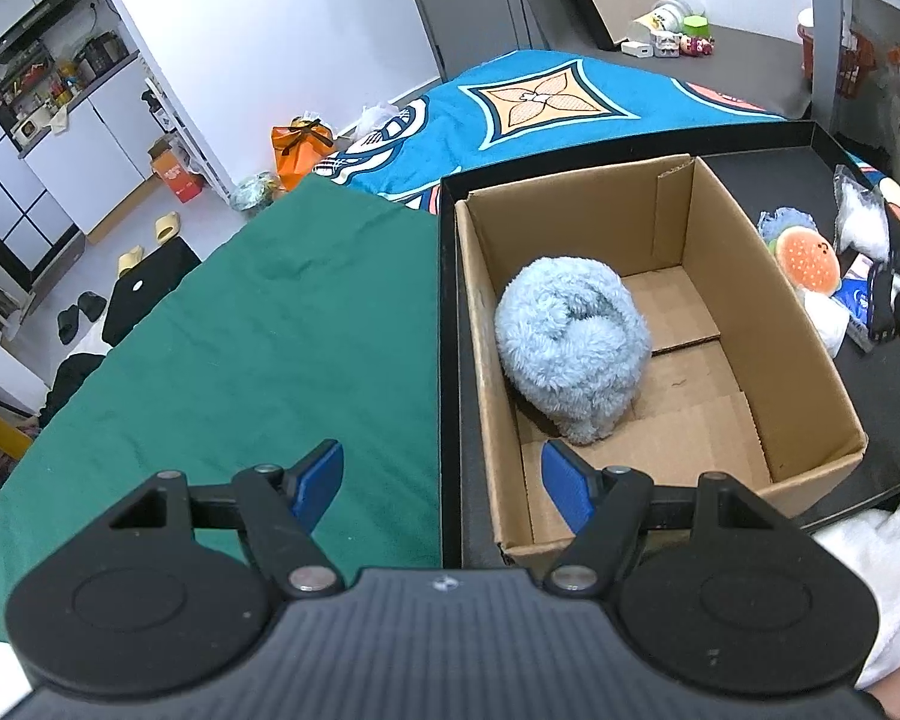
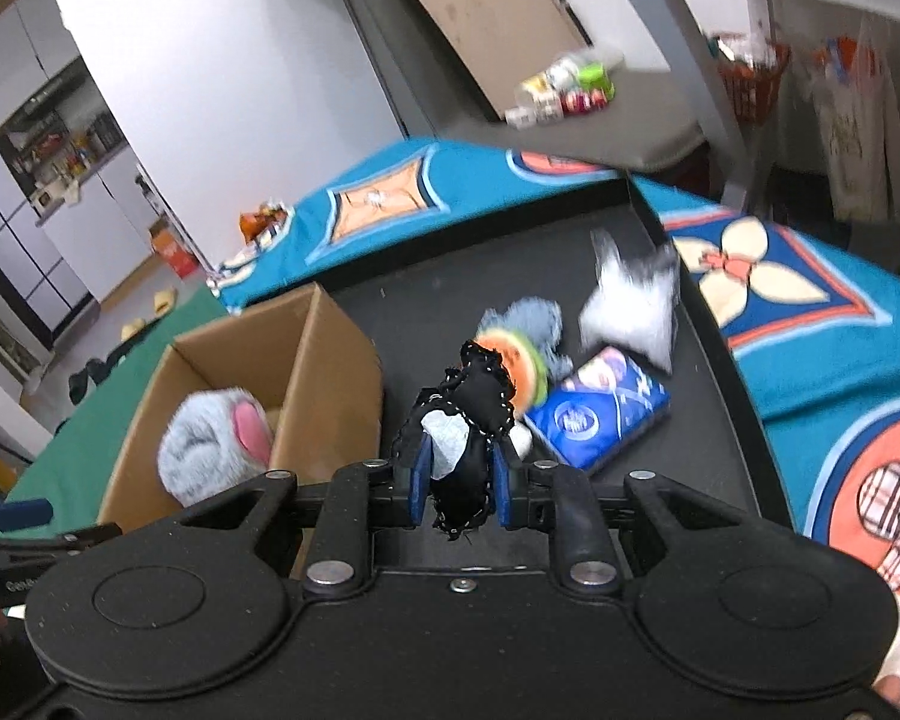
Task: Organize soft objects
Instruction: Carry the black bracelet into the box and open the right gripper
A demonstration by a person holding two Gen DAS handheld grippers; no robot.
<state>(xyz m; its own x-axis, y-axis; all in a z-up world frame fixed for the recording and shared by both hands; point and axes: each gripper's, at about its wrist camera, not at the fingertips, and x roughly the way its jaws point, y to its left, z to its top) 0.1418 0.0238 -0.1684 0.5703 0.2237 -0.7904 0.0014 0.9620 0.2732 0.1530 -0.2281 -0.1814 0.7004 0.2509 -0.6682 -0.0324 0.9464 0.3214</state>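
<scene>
a: black fabric with white stitching, that soft piece [image 2: 471, 420], is clenched in the right gripper [image 2: 457, 483], up off the black tray [image 2: 714, 420].

b: only part of it sits between the pads, the rest sticks out above. if it catches on the burger plush [image 2: 513, 360] or sags loose, it could slip out short of the cardboard box [image 2: 330, 372].

a: the box is to the left, with the fluffy blue toy [image 1: 570, 342] filling its left side.

b: and the left gripper [image 1: 441, 489] hangs released over the box's near edge. it might block the drop.
</scene>
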